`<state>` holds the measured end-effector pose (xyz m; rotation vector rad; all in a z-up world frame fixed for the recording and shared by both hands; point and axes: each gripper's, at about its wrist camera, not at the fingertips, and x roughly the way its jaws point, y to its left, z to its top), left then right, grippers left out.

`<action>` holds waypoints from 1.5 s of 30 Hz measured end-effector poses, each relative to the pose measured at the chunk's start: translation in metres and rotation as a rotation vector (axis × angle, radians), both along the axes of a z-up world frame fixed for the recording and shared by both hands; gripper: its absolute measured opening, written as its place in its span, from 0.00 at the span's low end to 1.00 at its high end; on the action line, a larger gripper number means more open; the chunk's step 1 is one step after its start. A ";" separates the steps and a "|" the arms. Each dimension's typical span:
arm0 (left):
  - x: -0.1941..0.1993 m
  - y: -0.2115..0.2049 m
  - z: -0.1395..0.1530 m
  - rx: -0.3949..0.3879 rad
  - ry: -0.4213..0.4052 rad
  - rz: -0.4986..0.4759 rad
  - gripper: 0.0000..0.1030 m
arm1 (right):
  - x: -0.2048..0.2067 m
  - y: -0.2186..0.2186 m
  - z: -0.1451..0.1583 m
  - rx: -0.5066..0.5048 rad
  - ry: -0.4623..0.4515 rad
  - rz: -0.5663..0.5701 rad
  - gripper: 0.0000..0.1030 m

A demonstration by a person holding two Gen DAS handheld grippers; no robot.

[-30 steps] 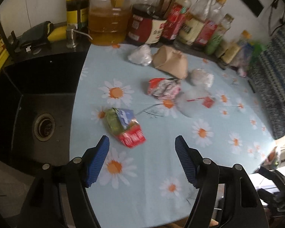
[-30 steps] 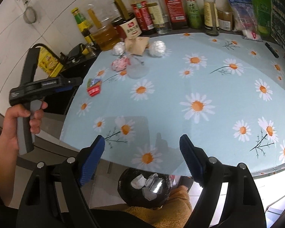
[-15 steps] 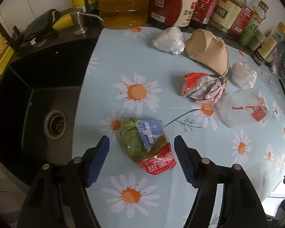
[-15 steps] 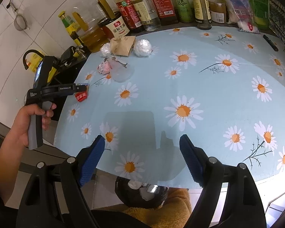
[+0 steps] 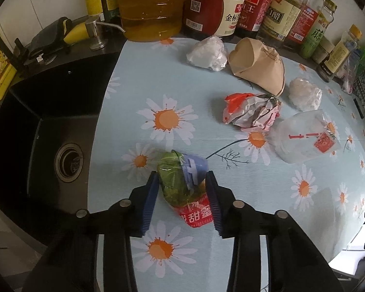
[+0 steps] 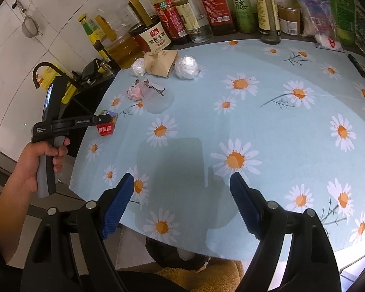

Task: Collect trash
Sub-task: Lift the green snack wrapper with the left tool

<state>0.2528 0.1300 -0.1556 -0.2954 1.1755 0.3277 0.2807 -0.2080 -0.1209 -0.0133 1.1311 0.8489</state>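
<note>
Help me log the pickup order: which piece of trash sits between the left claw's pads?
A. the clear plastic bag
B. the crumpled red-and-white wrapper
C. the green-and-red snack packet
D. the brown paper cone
C: the left claw is closing around the green-and-red snack packet, while the other trash lies farther up the tablecloth.

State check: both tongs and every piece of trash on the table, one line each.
Left tongs: closing around the green-and-red wrapper.
Green-and-red wrapper: on the table, between the pads.
Right tongs: open, empty.
Crumpled red-white wrapper: lying loose.
Brown paper cup: crushed, on its side.
Clear plastic cup: tipped over.
</note>
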 end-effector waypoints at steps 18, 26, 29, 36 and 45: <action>0.008 -0.020 -0.009 0.044 0.046 0.003 0.50 | 0.019 0.003 -0.014 0.017 0.031 0.027 0.78; 0.008 -0.019 -0.007 0.012 0.029 0.005 0.47 | 0.024 0.002 -0.016 0.018 0.038 0.031 0.78; 0.005 -0.020 -0.005 0.001 0.021 0.012 0.47 | 0.029 0.007 -0.016 0.011 0.029 0.049 0.78; -0.013 -0.020 0.018 -0.019 -0.038 0.053 0.47 | 0.041 0.034 -0.008 -0.001 -0.015 0.133 0.78; -0.046 -0.025 0.040 -0.037 -0.095 0.112 0.47 | 0.060 0.091 -0.001 -0.022 -0.068 0.276 0.78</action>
